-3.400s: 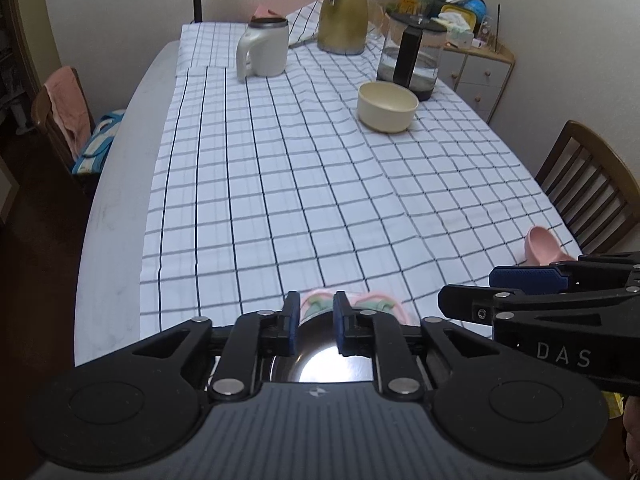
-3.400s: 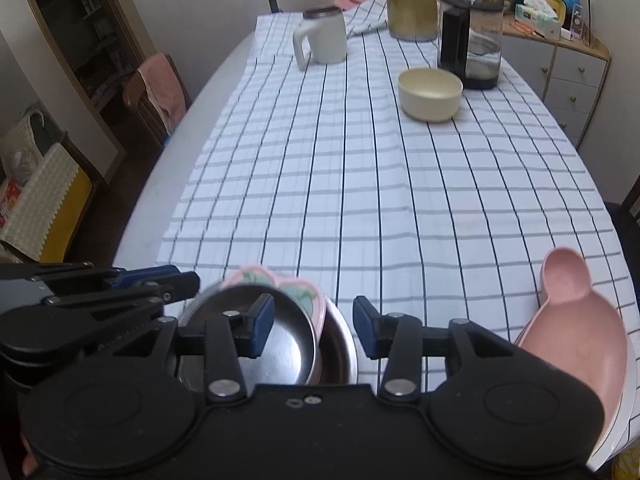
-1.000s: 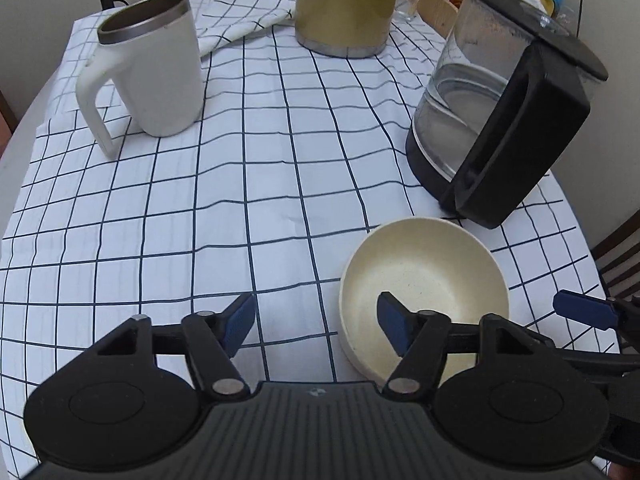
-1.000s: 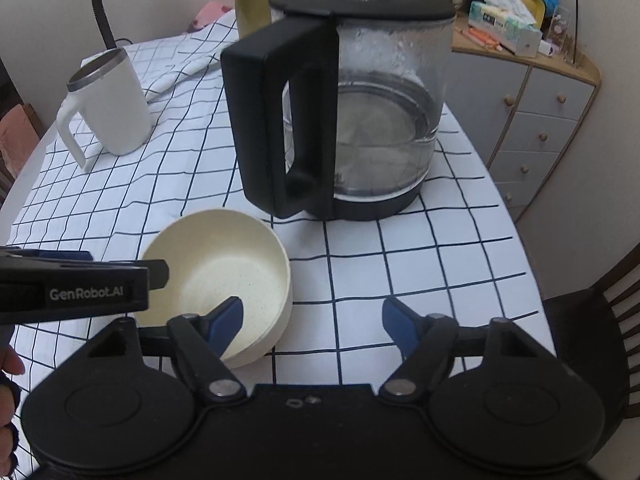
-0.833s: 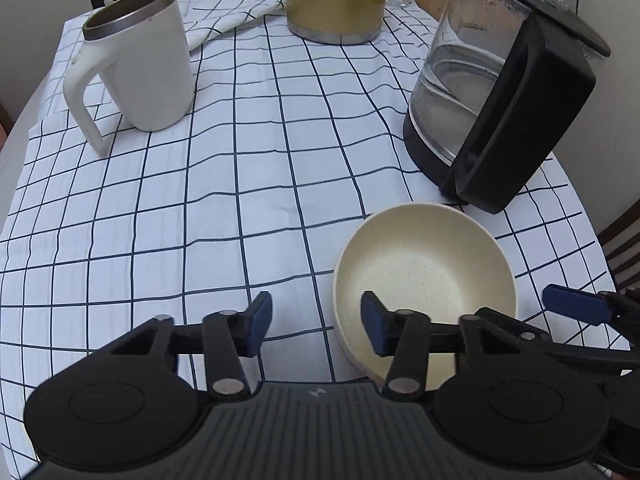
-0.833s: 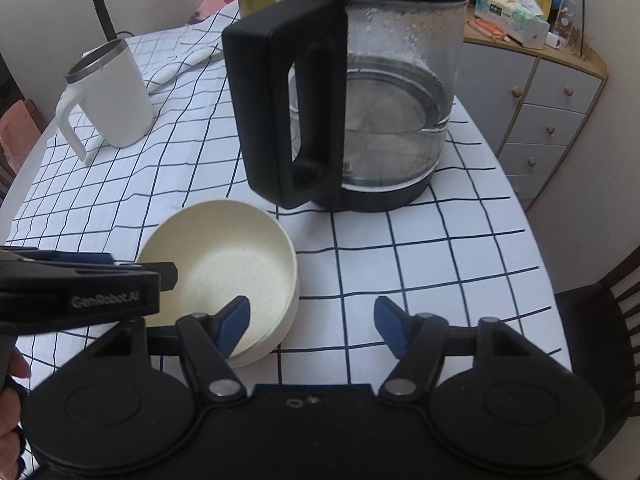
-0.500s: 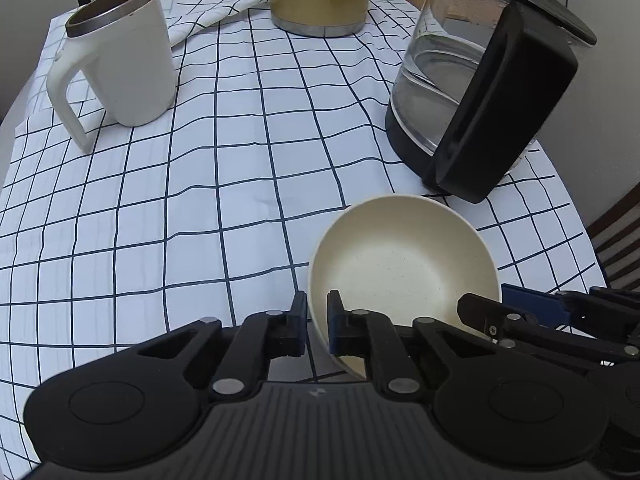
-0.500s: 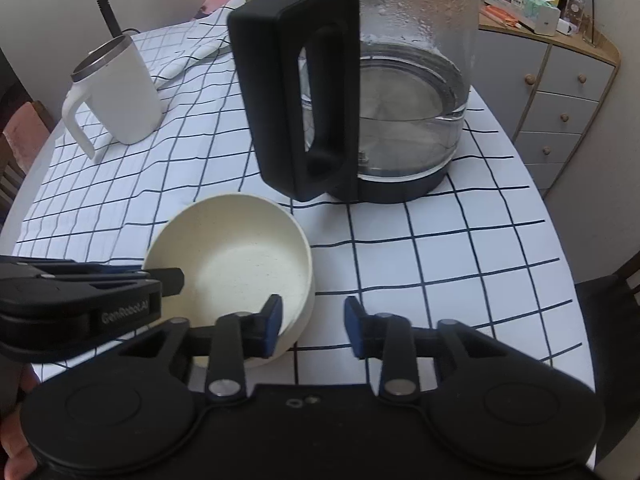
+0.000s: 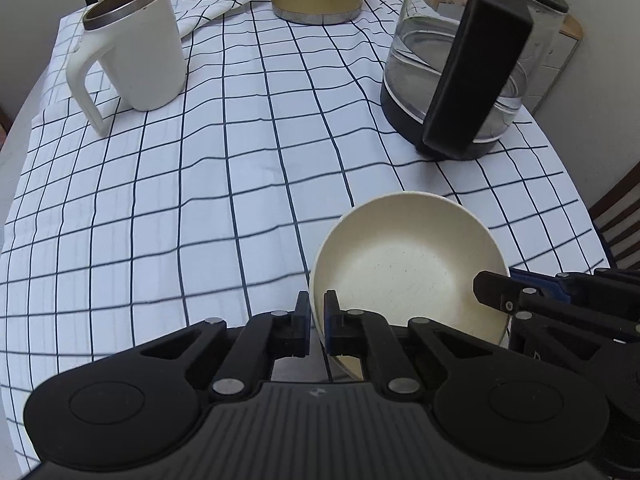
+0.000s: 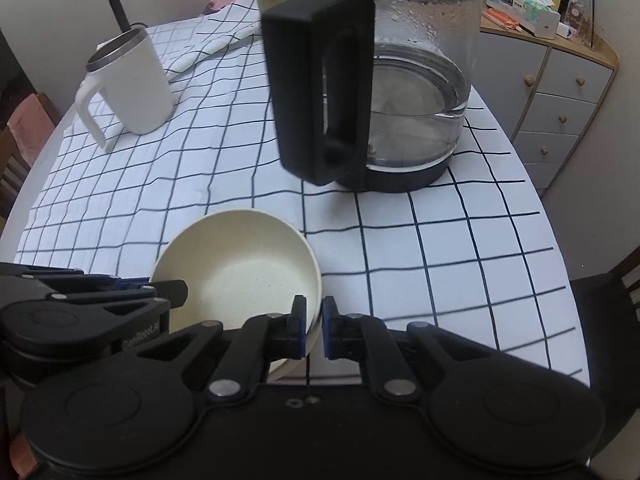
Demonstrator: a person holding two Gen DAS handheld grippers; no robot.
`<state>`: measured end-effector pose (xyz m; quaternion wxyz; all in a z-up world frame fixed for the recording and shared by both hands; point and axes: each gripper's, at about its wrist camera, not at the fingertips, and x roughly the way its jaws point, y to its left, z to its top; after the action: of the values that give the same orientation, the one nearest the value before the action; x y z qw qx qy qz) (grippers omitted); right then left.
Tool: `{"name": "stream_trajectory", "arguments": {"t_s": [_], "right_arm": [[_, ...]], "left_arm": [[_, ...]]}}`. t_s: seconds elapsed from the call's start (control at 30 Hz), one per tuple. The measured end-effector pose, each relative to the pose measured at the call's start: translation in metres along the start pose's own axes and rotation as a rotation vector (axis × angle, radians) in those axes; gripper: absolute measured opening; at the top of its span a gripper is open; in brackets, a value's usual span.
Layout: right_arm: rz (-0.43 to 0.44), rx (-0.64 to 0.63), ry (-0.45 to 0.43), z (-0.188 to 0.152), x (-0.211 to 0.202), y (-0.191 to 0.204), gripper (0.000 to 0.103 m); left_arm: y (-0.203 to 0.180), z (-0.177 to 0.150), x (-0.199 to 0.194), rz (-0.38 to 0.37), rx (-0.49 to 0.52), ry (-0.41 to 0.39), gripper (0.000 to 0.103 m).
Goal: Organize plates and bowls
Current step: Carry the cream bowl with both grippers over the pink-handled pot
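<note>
Your left tool [image 9: 316,322] sits low at the near edge of its own view, both black arms drawn inward until the blue-tipped fingers [image 9: 301,316] stand almost parallel, pinched on the left rim of the cream bowl [image 9: 404,264] with one pad outside the wall and one inside. Your right tool [image 10: 314,326] mirrors that pose, its fingers [image 10: 329,320] likewise drawn close and clamped across the bowl's opposite rim, one inside and one outside. Each tool shows side-on in the other's camera, reaching in level from the edge of the frame. Both point forward over the checked tabletop [image 9: 240,168].
</note>
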<state>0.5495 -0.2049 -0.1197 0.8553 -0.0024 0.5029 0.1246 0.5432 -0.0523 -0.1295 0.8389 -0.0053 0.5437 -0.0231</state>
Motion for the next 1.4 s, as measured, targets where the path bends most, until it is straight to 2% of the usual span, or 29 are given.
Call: {"name": "stream_trajectory", "arguments": {"t_s": [0.3, 0.7, 1.07, 1.4], "right_arm": [[0.002, -0.011, -0.004, -0.020, -0.046, 0.014, 0.008], [0.012, -0.034, -0.048, -0.064, -0.128, 0.050, 0.008], [0.037, -0.039, -0.049, -0.126, -0.184, 0.093, 0.008], [0.071, -0.044, -0.024, -0.185, -0.210, 0.132, 0.009]], "left_arm": [[0.003, -0.032, -0.051, -0.005, 0.004, -0.005, 0.005], [0.013, -0.094, -0.136, 0.000, 0.021, -0.030, 0.006], [0.037, -0.169, -0.202, 0.016, 0.044, -0.035, 0.006], [0.063, -0.240, -0.229, 0.027, 0.030, 0.007, 0.006]]}}
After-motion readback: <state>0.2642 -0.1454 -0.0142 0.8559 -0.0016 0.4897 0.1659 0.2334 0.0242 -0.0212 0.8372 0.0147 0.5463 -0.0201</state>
